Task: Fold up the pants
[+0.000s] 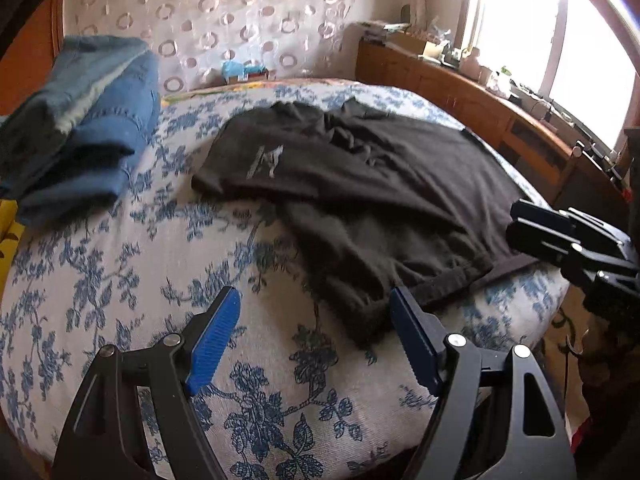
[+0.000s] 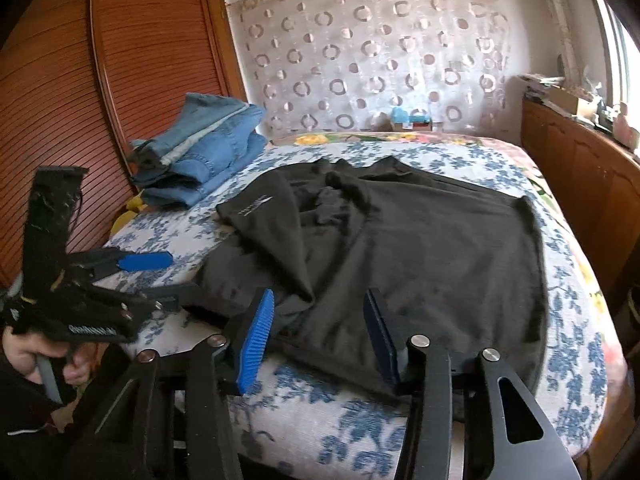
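Lying flat on bedspread (image 2: 360, 432): black pants (image 2: 420, 248)

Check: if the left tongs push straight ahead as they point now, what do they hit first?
Probably the near hem of the black pants, just ahead between the open left tongs; depth unclear, possibly the floral bedspread first.

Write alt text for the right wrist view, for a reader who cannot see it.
Black pants lie spread and rumpled on a bed with a blue floral cover, their near edge between the open blue pads of the right gripper. The left gripper, held in a hand, is open at the left edge. Folded jeans are stacked behind.
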A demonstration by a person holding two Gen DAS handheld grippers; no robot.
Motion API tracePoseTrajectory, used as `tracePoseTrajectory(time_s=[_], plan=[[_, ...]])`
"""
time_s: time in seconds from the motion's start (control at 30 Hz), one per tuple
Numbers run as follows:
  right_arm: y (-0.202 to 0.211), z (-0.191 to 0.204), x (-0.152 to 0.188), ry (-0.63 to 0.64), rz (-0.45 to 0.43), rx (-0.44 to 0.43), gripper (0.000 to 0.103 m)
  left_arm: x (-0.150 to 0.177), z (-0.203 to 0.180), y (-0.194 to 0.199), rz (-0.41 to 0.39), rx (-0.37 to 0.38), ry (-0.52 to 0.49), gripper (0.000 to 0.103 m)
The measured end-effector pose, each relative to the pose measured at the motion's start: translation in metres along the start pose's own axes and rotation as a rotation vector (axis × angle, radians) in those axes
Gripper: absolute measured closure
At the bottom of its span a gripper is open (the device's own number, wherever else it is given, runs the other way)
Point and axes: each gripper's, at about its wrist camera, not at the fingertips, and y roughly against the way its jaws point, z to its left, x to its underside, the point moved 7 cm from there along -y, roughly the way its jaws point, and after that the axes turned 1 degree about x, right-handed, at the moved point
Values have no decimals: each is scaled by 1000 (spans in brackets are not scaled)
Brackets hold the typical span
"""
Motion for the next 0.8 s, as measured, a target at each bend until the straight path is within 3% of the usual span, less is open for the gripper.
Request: tracePoseTrajectory(time_s=[0.5, 0.7, 0.8], plan=[[-38, 23, 6, -9, 91, -63, 75, 6, 0, 0, -26, 11, 7, 25], [-38, 28, 3, 8, 71, -74, 94, 6, 0, 1, -33, 11, 13, 25], [-35, 29, -1, 27, 41, -63, 97, 5, 0, 4, -40, 26, 29, 25]])
